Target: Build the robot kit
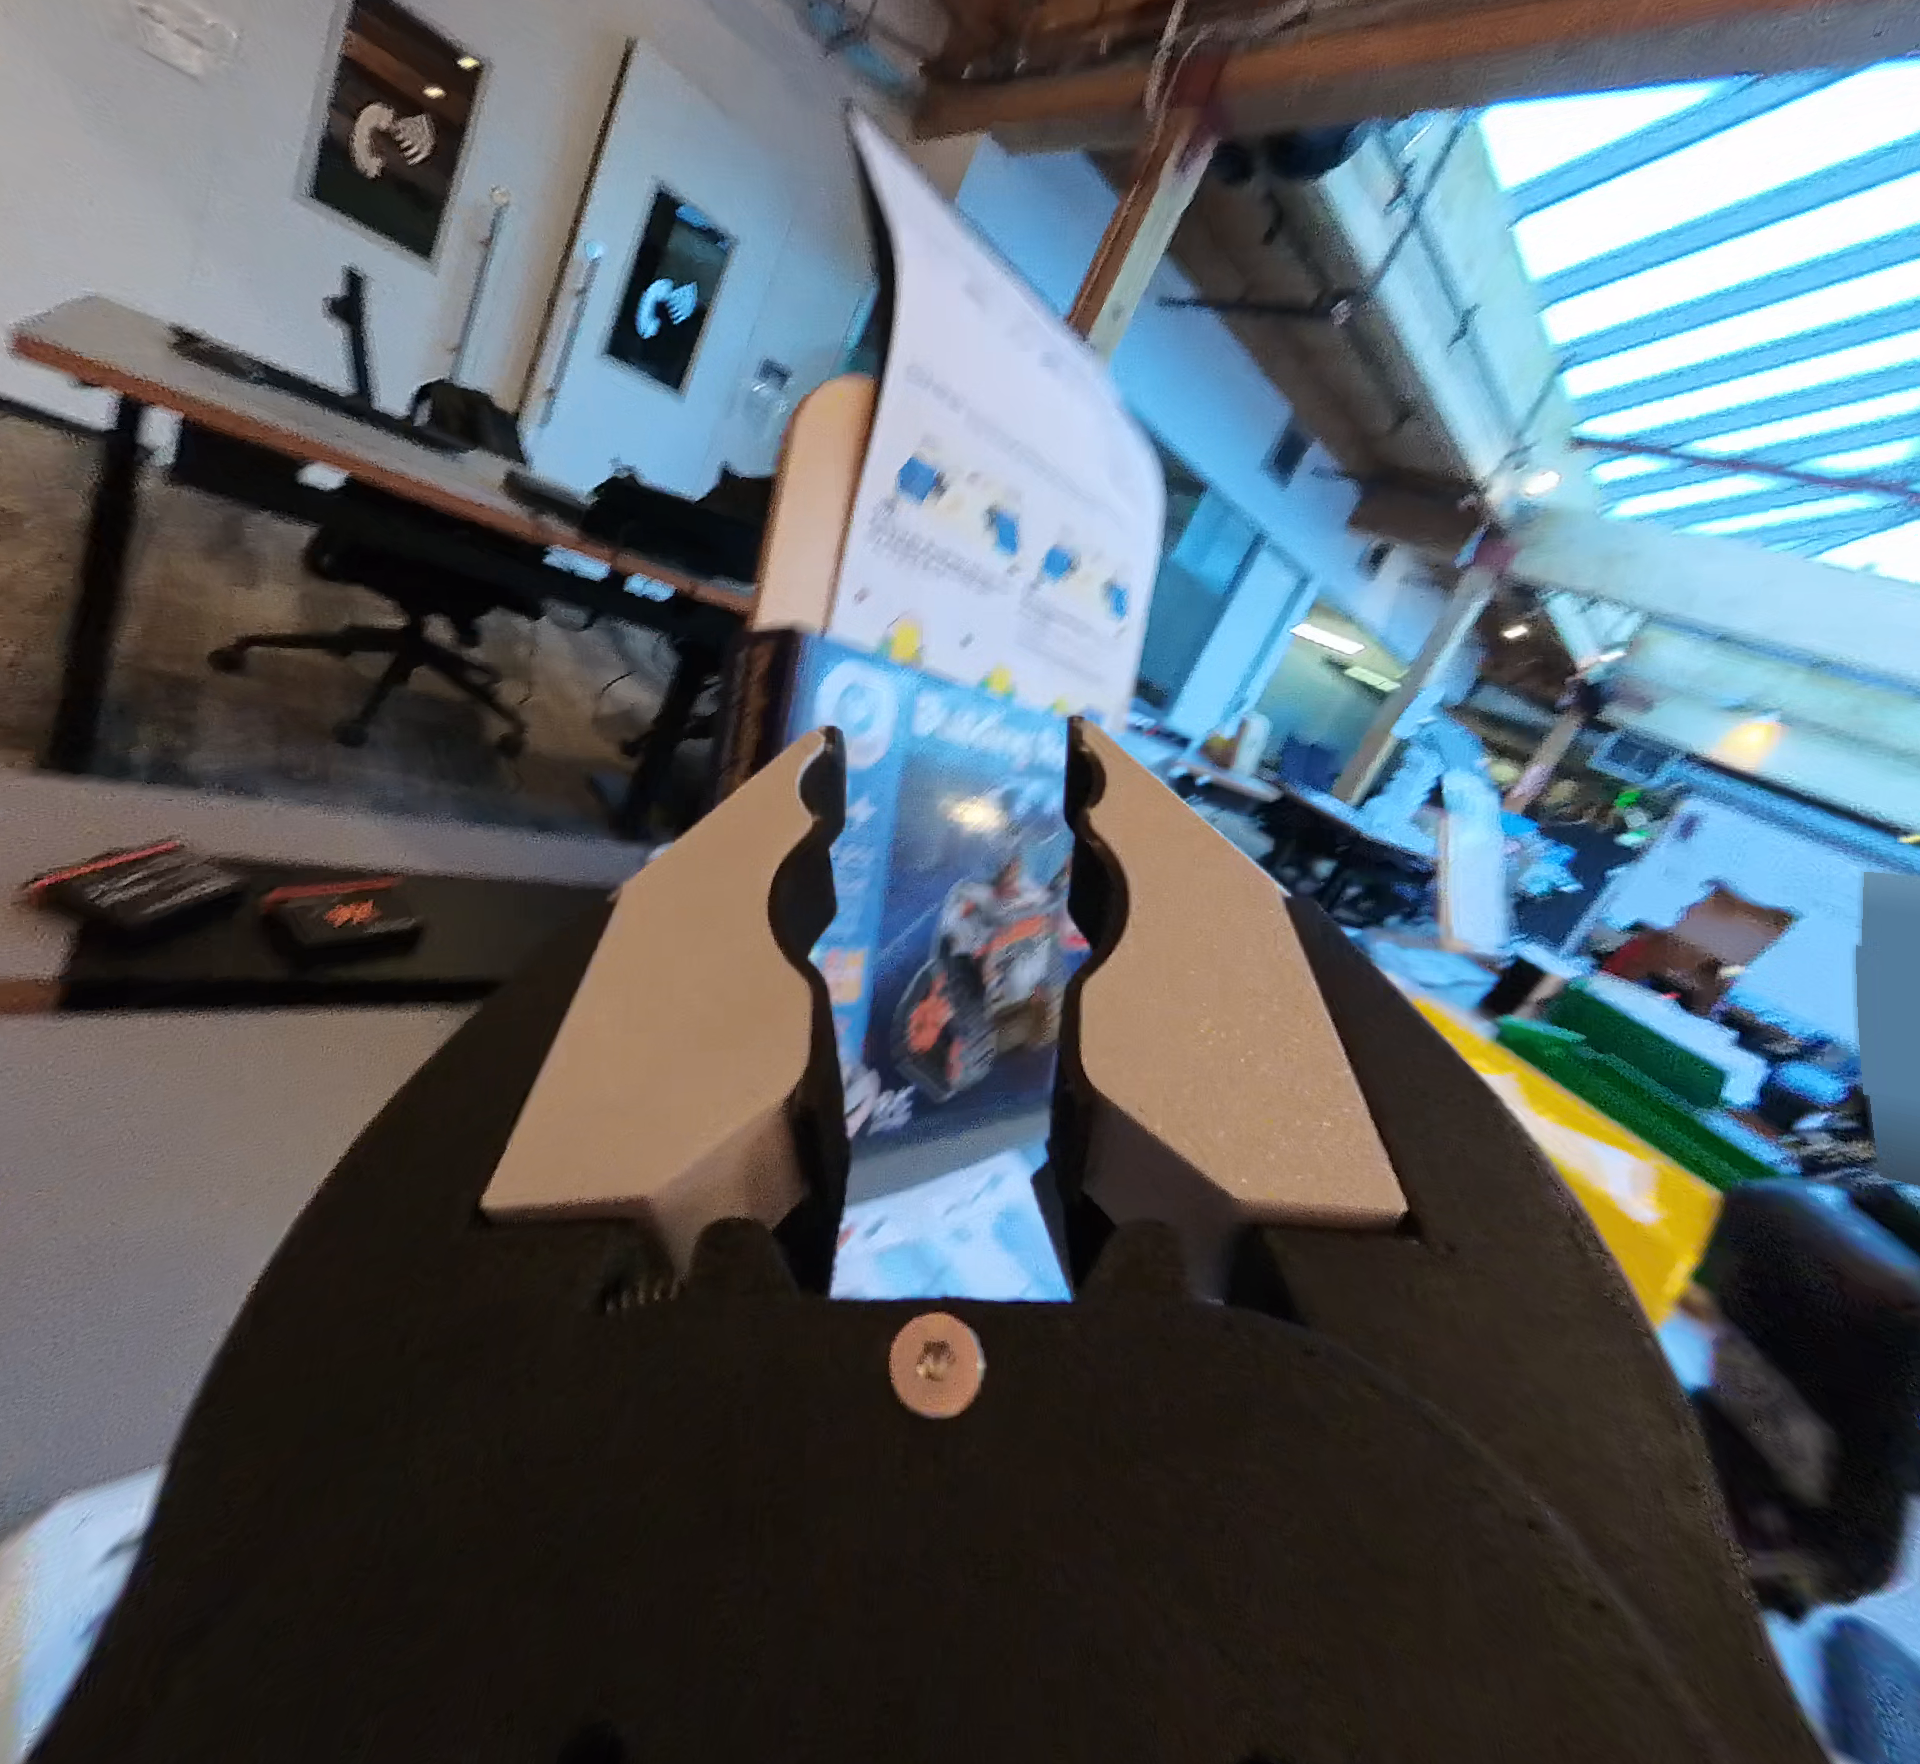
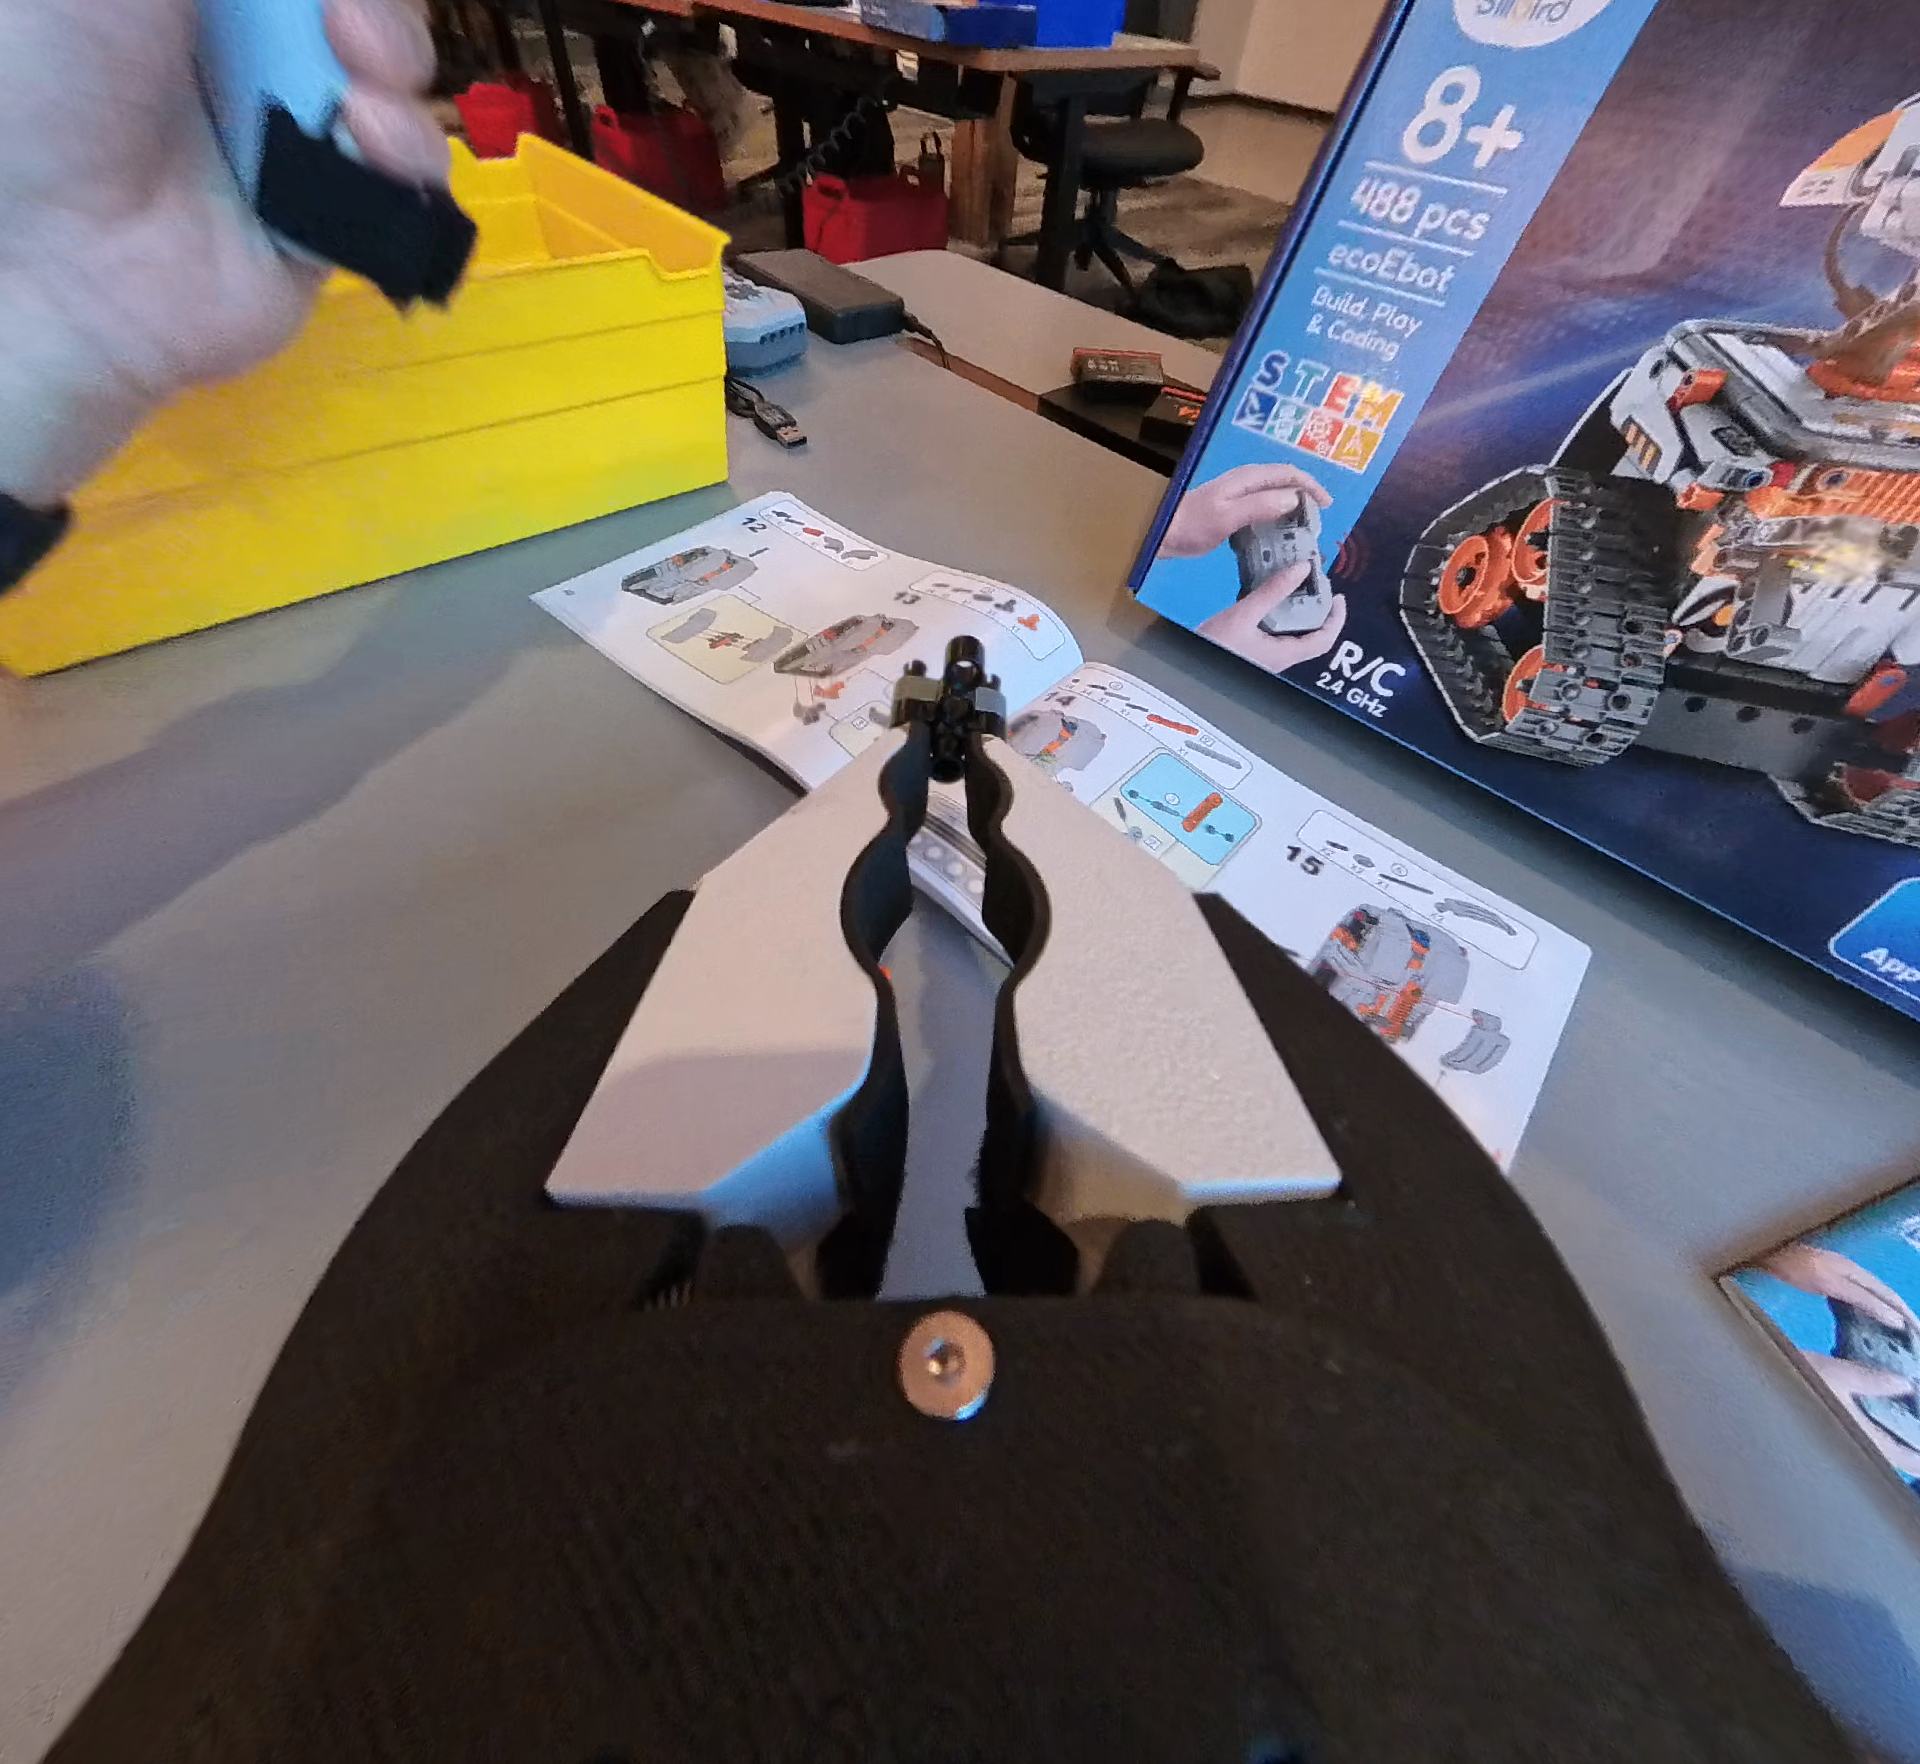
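My right gripper (image 2: 948,758) is shut on a small black building piece (image 2: 961,686), which sticks out past the tips. It hovers over an open instruction booklet (image 2: 1195,779) lying on the grey table (image 2: 416,883). A large blue toy box (image 2: 1610,364) with a tracked robot picture stands to the right. My left gripper (image 1: 951,748) is open and empty, tilted upward and blurred. The same box (image 1: 956,935) shows between its fingers, and a curled printed sheet (image 1: 997,467) rises above the box. In the right wrist view the left gripper (image 2: 353,208) appears blurred at upper left, held by a hand (image 2: 125,156).
A yellow bin (image 2: 468,426) stands at the left of the table, also in the left wrist view (image 1: 1590,1184), with a green bin (image 1: 1642,1070) behind it. A power adapter (image 2: 821,291), a USB cable (image 2: 774,426) and small black boxes (image 2: 1117,364) lie farther back. Another booklet (image 2: 1849,1340) lies at right.
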